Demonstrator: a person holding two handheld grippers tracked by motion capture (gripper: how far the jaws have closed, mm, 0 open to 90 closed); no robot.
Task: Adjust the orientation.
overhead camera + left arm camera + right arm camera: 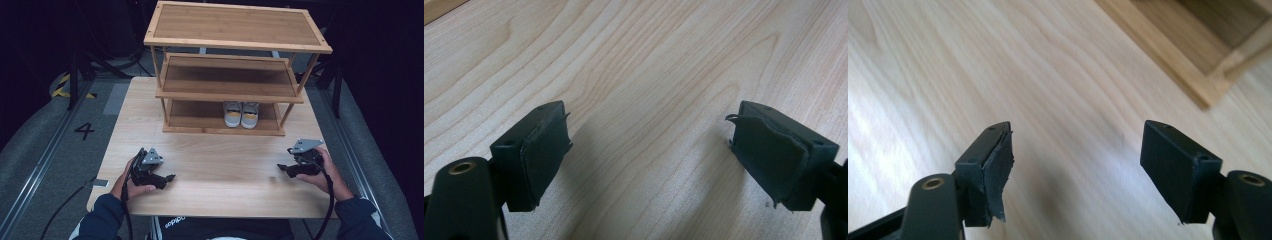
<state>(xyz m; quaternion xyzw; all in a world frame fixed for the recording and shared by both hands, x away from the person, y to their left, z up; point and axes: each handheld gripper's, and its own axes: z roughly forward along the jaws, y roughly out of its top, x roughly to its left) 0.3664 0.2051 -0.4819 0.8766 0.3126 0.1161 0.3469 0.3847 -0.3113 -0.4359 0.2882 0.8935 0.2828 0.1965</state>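
Observation:
A three-tier bamboo shoe rack (235, 70) stands at the back of the wooden table (210, 170). A pair of grey and white shoes (241, 115) sits on its bottom shelf, toes toward me. My left gripper (169, 178) rests low over the table's front left, held in a hand, pointing right; its jaws stand open over bare wood (649, 135). My right gripper (281, 168) is held at the front right, pointing left, open with nothing between its jaws (1075, 150). In the right gripper view a corner of the rack's base (1198, 75) lies at the upper right.
The table's front edge runs just below both hands. Grey floor with a metal rail (45, 160) and a painted number 4 (84, 131) lies to the left. Dark stands and cables sit behind the rack.

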